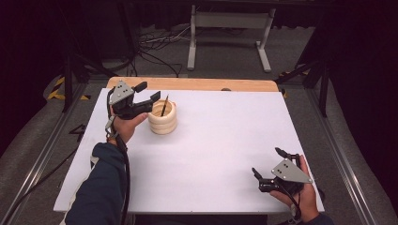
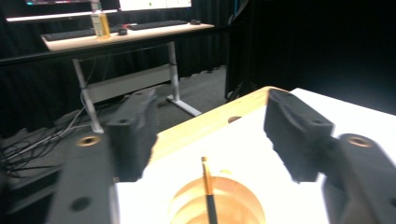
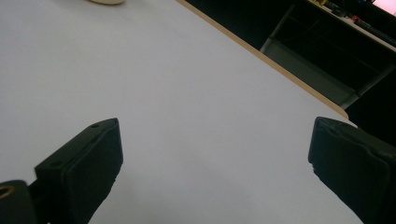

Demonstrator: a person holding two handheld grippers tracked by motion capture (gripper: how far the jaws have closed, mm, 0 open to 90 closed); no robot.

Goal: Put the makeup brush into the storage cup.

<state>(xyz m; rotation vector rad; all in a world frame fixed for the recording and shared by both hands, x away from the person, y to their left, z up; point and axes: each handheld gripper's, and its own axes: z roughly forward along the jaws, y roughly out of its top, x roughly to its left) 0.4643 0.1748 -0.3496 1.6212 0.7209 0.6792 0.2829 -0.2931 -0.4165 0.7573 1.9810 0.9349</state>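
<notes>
Two grippers are in your hands. Your left gripper [image 1: 149,92], upper left of the frame, is open just above the wooden cup [image 1: 163,117]; a pencil [image 1: 164,106] stands inside. Your right gripper [image 1: 268,164], lower right, is wide open, holding nothing.

left hand-held gripper [image 1: 149,92] raised, jaws apart, right hand-held gripper [image 1: 268,164] low, jaws apart

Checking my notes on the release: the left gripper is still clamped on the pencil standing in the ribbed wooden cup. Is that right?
Not quite. The left gripper is open, jaws apart on either side of the pencil, not touching it. The pencil does stand in the ribbed wooden cup. The left gripper view shows it.
</notes>
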